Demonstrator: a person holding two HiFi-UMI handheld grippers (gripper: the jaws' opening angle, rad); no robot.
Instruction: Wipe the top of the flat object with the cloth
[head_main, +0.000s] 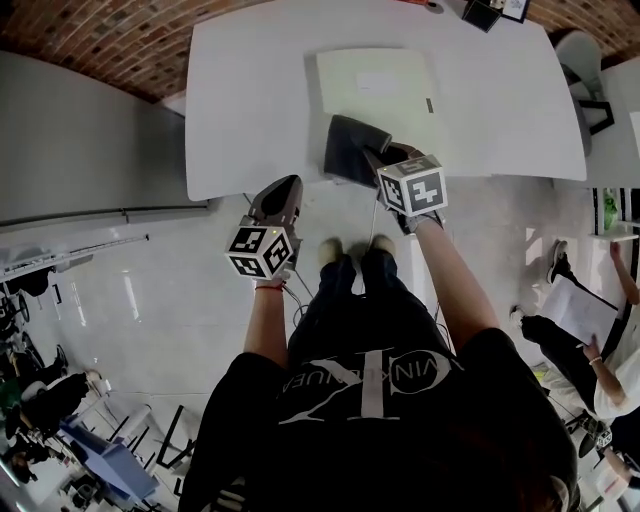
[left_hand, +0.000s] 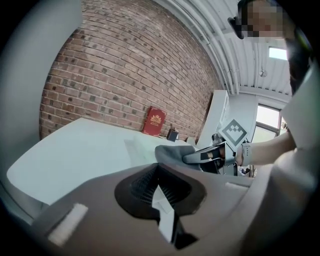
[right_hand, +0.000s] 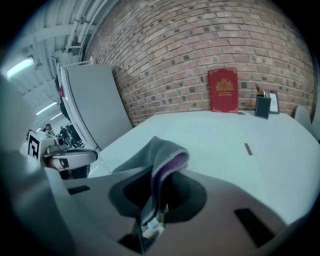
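Note:
A pale flat board (head_main: 375, 88) lies on the white table (head_main: 250, 100), towards its far side. A dark grey cloth (head_main: 347, 148) with a purple edge rests just in front of the board. My right gripper (head_main: 383, 160) is shut on the cloth's near right part. In the right gripper view the cloth (right_hand: 167, 157) bunches up out of the right gripper (right_hand: 154, 202), with the board (right_hand: 220, 145) beyond. My left gripper (head_main: 282, 197) hangs off the table's front edge, left of the cloth, with its jaws together and empty. The left gripper view shows the left gripper (left_hand: 161, 192) facing the cloth (left_hand: 172, 151).
A red book (right_hand: 223, 90) and a dark pen holder (right_hand: 262, 106) stand at the table's far edge by the brick wall. A grey partition (head_main: 80, 140) is on the left. A chair (head_main: 585, 60) and seated people (head_main: 590, 340) are on the right.

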